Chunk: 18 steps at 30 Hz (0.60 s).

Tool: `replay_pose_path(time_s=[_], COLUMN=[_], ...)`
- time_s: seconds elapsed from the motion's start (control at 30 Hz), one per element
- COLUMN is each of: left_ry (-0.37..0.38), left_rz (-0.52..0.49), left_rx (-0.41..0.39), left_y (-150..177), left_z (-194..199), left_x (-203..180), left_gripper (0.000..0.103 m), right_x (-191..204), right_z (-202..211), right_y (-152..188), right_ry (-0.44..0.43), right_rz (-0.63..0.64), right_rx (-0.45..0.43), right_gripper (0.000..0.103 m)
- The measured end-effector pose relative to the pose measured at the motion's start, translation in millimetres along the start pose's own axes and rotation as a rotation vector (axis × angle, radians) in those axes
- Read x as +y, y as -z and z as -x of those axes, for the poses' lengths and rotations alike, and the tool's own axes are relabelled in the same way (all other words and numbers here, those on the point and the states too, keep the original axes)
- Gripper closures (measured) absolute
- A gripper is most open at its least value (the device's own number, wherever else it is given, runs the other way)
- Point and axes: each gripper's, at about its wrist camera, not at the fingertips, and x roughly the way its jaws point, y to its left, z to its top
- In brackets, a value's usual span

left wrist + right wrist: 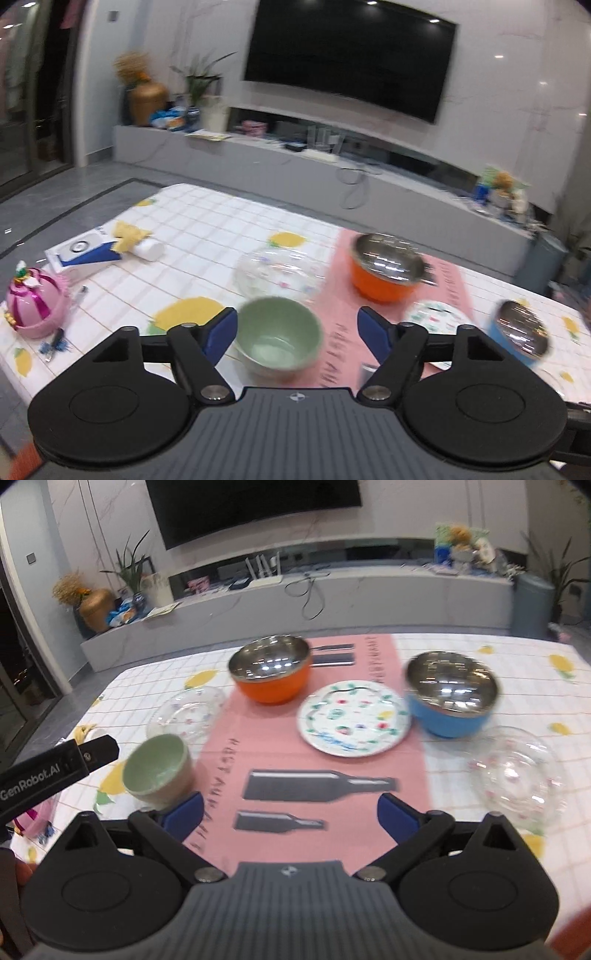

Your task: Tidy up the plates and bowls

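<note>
A green ceramic bowl stands near the table's front left, between the open fingers of my left gripper, untouched. A clear glass plate lies behind it. An orange steel-lined bowl sits at the back of a pink placemat. A floral plate lies on the mat. A blue steel-lined bowl stands right of it. A clear glass bowl sits far right. My right gripper is open and empty above the mat.
A pink round box, a pen, a white-blue carton and a white tube lie at the table's left. The checked tablecloth covers the table. A TV cabinet stands beyond.
</note>
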Motion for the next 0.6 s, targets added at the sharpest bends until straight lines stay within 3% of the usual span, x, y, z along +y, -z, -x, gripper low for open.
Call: replay_pose_path(time_s=[0.07, 0.2, 0.37, 0.43, 0.6], left_ry=[-0.047, -0.076, -0.077, -0.062, 0.046], left_rz=[0.038, 0.104, 0.176, 0.178, 0.157], left_rx=[0.046, 0.126, 0.179, 0.178, 0.141], left_y=[-9.3, -20.3, -10.1, -7.7, -22.3], left_z=[-16.5, -46.0, -68.5, -69.2, -60.7], left_x=[10.1, 31.2, 52.2, 52.2, 31.7], left_gripper=[0.028, 0.044, 0.054, 0.060, 0.063], right_x=[9.5, 24.0, 40.6, 44.8, 40.1], right_z=[-21.7, -57.1, -93.7, -102.5, -107.5], right_y=[-9.7, -21.7, -28.8, -28.5, -33.0], right_ry=[-0.015, -0.063, -0.126, -0.131, -0.062], right_rz=[-0.004, -0.034, -0.068, -0.076, -0.046], right_rx=[0.039, 0.105, 0.171, 0.182, 0.134], right_gripper=[0.022, 0.030, 0.044, 0.044, 0.046])
